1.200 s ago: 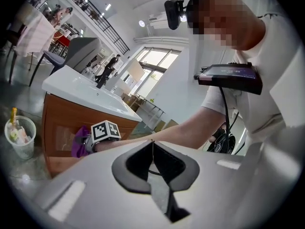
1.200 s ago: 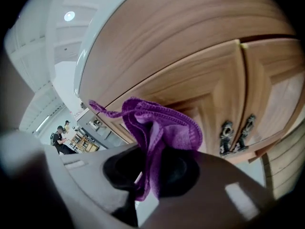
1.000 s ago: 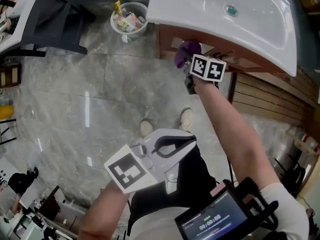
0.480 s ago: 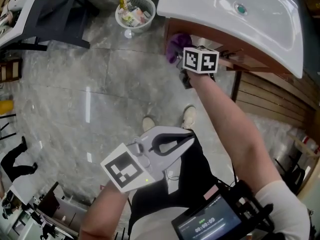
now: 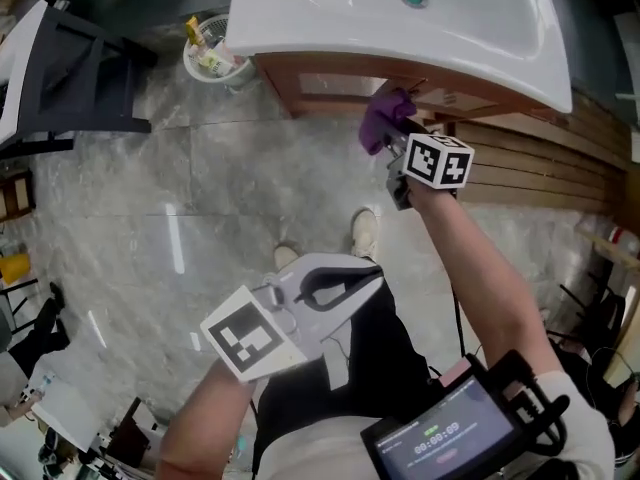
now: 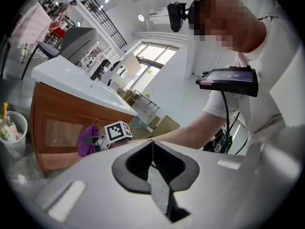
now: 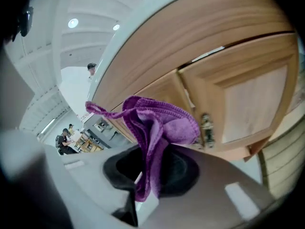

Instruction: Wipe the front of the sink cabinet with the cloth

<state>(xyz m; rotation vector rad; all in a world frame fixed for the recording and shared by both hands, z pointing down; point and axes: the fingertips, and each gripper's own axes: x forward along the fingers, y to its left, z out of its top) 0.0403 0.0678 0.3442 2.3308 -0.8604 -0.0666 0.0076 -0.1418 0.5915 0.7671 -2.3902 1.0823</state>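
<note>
Purple cloth (image 7: 162, 128) we're pinching in our right gripper (image 7: 151, 168), cabinet front (image 7: 248, 104) just ahead; we're holding our left gripper (image 6: 152, 159) closed

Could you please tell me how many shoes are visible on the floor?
2, both on the tiled floor: the left shoe and, slightly nearer the cabinet, the right shoe.

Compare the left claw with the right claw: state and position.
The left claw is shut on nothing; the right claw is shut on the purple cloth. The right claw is up at the front of the wooden sink cabinet; the left claw is low near the person's waist, away from it. Both carry a marker cube.
</note>
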